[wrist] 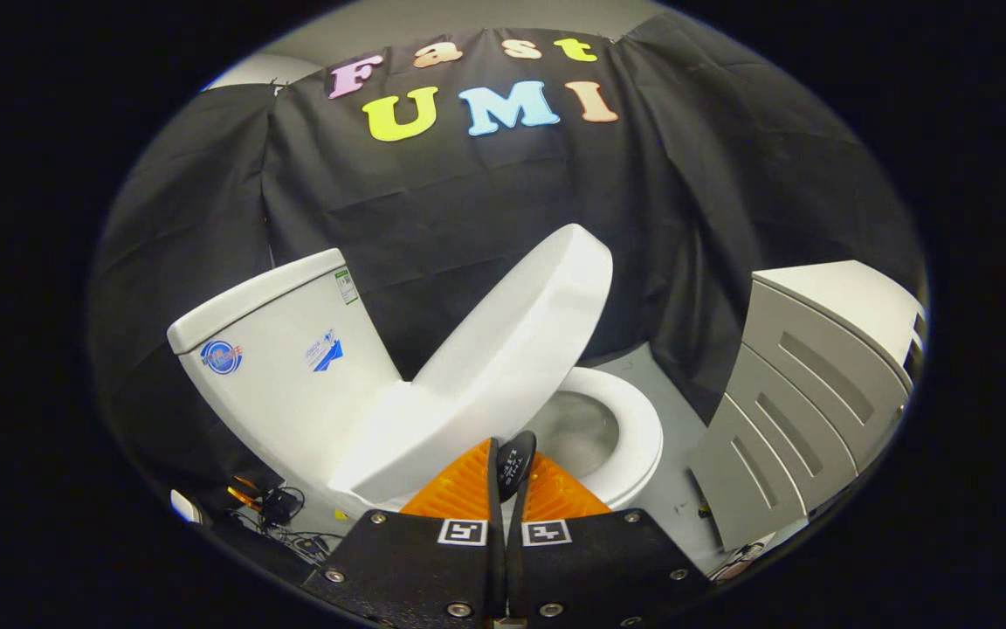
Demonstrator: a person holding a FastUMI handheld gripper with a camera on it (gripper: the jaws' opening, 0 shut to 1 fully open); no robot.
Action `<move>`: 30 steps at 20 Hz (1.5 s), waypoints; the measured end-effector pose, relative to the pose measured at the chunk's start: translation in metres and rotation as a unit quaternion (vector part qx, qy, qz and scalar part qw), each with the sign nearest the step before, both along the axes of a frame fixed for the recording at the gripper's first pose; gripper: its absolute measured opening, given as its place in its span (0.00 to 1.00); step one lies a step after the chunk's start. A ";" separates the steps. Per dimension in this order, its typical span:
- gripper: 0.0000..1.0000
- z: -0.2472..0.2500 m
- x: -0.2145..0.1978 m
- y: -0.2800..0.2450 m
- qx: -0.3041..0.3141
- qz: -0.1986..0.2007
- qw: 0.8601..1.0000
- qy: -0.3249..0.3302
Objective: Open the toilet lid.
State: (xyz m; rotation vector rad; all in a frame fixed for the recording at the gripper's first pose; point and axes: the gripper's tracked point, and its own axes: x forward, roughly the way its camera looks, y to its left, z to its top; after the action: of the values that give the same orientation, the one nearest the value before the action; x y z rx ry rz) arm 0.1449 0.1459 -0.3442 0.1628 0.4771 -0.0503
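Black cloth hangs all round the back of the booth, with a grey floor (686, 454) under everything and a grey slatted cabinet (804, 402) standing off to one side of the toilet.

Gripper view: the toilet lid (503, 349) is already partway up, tilted at roughly half-open, hinged down by the tank (285, 367) and with its free rounded edge up in the air. It sits just ahead of the fingers and leans across them, long axis running from the hinge near the tank up and away. Beyond it you can see the seat (638, 437) and the bowl underneath.

The gripper (503, 476) looks pretty much closed, fingers pressed together with only a thin slit between them, nothing pinched that I can make out. Tips sit right at the lid's lower edge, touching or nearly so, hard to say.

My guess: the lid needs pushing further back toward the tank, so the push goes up and toward that side.
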 end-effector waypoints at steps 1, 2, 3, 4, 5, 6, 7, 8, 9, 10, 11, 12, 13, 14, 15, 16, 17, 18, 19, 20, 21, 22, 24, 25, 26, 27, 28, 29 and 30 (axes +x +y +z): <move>0.00 0.003 0.001 0.003 -0.004 0.002 1.000 -0.001; 0.00 0.005 0.001 0.005 -0.009 0.004 1.000 -0.001; 0.00 0.008 0.002 0.008 -0.012 0.007 1.000 -0.002; 0.00 0.010 0.003 0.010 -0.016 0.010 1.000 -0.002; 0.00 0.014 0.004 0.013 -0.020 0.013 1.000 -0.003; 0.00 0.017 0.004 0.015 -0.026 0.015 1.000 -0.003; 0.00 0.020 0.005 0.019 -0.034 0.018 0.999 -0.004; 0.00 0.024 0.006 0.022 -0.043 0.020 0.999 -0.005; 0.00 0.028 0.007 0.025 -0.051 0.023 0.998 -0.007; 0.00 0.031 0.008 0.029 -0.056 0.024 0.998 -0.009; 0.00 0.035 0.009 0.032 -0.059 0.025 0.998 -0.011; 0.00 0.037 0.010 0.036 -0.061 0.025 0.998 -0.011; 0.00 0.041 0.011 0.040 -0.063 0.023 0.998 -0.013; 0.00 0.044 0.012 0.044 -0.067 0.024 0.997 -0.015; 0.00 0.047 0.014 0.048 -0.074 0.026 0.997 -0.015; 0.00 0.049 0.015 0.053 -0.084 0.030 0.996 -0.016; 0.00 0.052 0.015 0.056 -0.089 0.030 0.995 -0.017; 0.00 0.054 0.015 0.057 -0.088 0.028 0.996 -0.019; 0.00 0.057 0.015 0.060 -0.084 0.026 0.996 -0.020; 0.00 0.059 0.016 0.064 -0.081 0.024 0.996 -0.022; 0.00 0.062 0.017 0.068 -0.083 0.026 0.996 -0.023; 0.00 0.061 0.019 0.070 -0.090 0.028 0.995 -0.023; 0.00 0.065 0.020 0.075 -0.102 0.031 0.994 -0.028; 0.00 0.069 0.021 0.078 -0.107 0.031 0.993 -0.030; 0.00 0.070 0.021 0.081 -0.108 0.030 0.993 -0.031; 0.00 0.073 0.022 0.086 -0.111 0.030 0.993 -0.033; 0.00 0.075 0.024 0.091 -0.114 0.029 0.992 -0.034; 0.00 0.078 0.025 0.095 -0.120 0.029 0.992 -0.037; 0.00 0.080 0.026 0.100 -0.127 0.030 0.991 -0.038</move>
State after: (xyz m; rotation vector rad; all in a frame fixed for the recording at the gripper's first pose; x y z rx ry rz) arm 0.1709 0.2460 -0.2645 -0.0998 0.3943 -0.0461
